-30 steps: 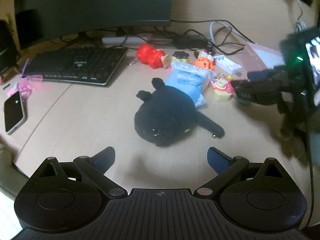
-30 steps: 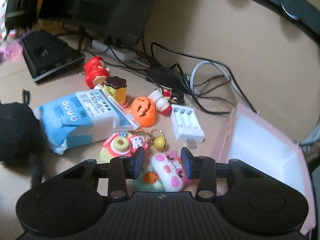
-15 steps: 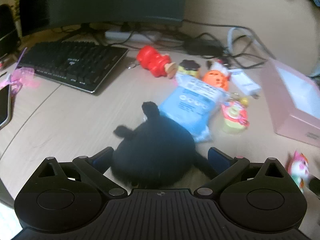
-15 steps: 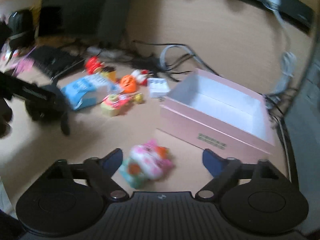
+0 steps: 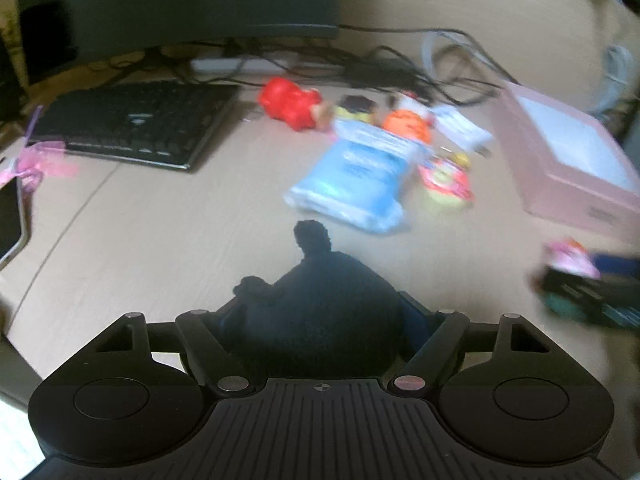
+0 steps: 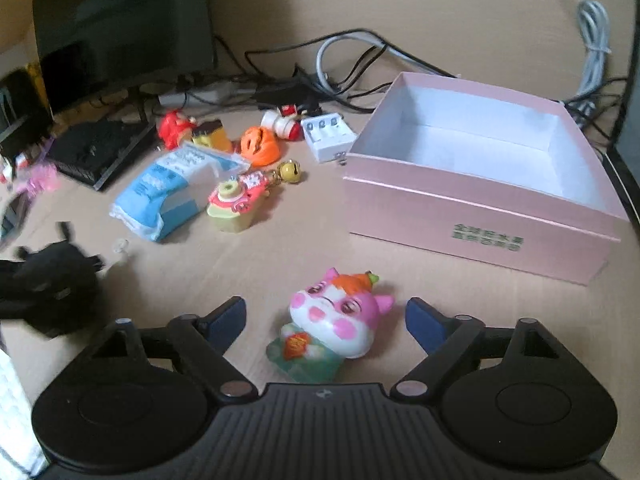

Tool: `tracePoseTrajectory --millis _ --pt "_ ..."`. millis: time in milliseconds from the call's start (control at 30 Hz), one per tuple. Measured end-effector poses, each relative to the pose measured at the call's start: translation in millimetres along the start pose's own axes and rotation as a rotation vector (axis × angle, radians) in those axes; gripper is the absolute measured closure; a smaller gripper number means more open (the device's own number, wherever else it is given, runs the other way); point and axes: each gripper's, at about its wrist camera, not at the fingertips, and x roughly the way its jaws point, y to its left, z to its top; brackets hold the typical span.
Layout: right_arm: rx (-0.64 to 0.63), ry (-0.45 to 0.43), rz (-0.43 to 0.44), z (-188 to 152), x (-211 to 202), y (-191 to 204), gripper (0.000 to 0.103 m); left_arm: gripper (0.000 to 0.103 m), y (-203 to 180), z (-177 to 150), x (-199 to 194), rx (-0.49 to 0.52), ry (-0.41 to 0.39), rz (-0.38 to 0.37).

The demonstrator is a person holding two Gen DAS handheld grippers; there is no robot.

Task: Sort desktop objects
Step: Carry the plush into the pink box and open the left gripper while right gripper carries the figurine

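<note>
We have the left gripper set around the black plush toy; its jaws have just been closing and now sit against the toy's two flanks, so we read it as gripped, though blur keeps us from seeing the pads clearly. The toy sits toward the near edge of the desk, with bare wood open on its left as far as the phone at the left edge and the keyboard behind it. Ahead of the toy lies the blue tissue pack, with the red figure and the orange pumpkin behind that, near the cables along the far edge. Our right gripper has its jaws apart, just narrowing, with the pink pig toy lying between them and a clear gap showing on each side, so nothing is held there. The pink box stands open beyond the pig toy toward the right edge, its white inside bare, and a strip of free desk separates its near wall from the pig toy. Left of the box, the white charger is just beside its far corner, while the small bell and the cake toy lie further left, apart from the box.
</note>
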Motion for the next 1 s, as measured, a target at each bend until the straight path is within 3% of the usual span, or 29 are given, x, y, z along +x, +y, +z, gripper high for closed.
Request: tracePoseTrajectory --millis 33,67,133,233,367,533,667,800,933,1000 --pt "-0.022 0.013 -0.009 0.1 3.4 3.2 0.047 0.021 -1.9 -2.1 -6.9 0.019 -0.001 -0.021" --pt "-0.040 0.031 -0.010 0.4 5.2 4.8 0.053 0.021 -3.7 -2.8 -14.4 0.040 -0.007 -0.044" --pt "-0.055 0.041 -0.004 0.1 -0.1 3.6 0.057 0.021 -9.2 1.9 -28.6 0.077 -0.036 -0.092" --pt "-0.094 0.005 -0.023 0.4 -26.1 -5.4 0.057 0.021 -19.3 21.0 -46.0 0.118 -0.102 -0.164" --pt "-0.081 -0.077 -0.066 10.8 -86.6 -32.7 0.057 0.021 -44.4 65.0 -59.7 0.158 -0.201 -0.321" --pt "0.001 -0.209 -0.171 14.6 -164.9 -69.0 0.057 0.021 -102.7 121.1 -41.9 0.231 -0.261 -0.478" --pt "0.080 -0.267 -0.268 6.3 -195.5 -88.2 0.057 0.018 -170.2 156.2 -7.5 0.273 -0.274 -0.566" --pt "0.151 -0.256 -0.318 -4.5 -201.8 -102.2 0.057 0.008 -203.1 166.1 15.2 0.257 -0.241 -0.549" --pt "0.175 -0.272 -0.303 -1.1 -206.3 -112.5 0.056 0.007 -187.4 143.8 16.9 0.267 -0.197 -0.518" --pt "0.256 -0.282 -0.320 5.3 -206.6 -115.3 0.054 0.006 -175.4 127.5 16.0 0.280 -0.178 -0.474"
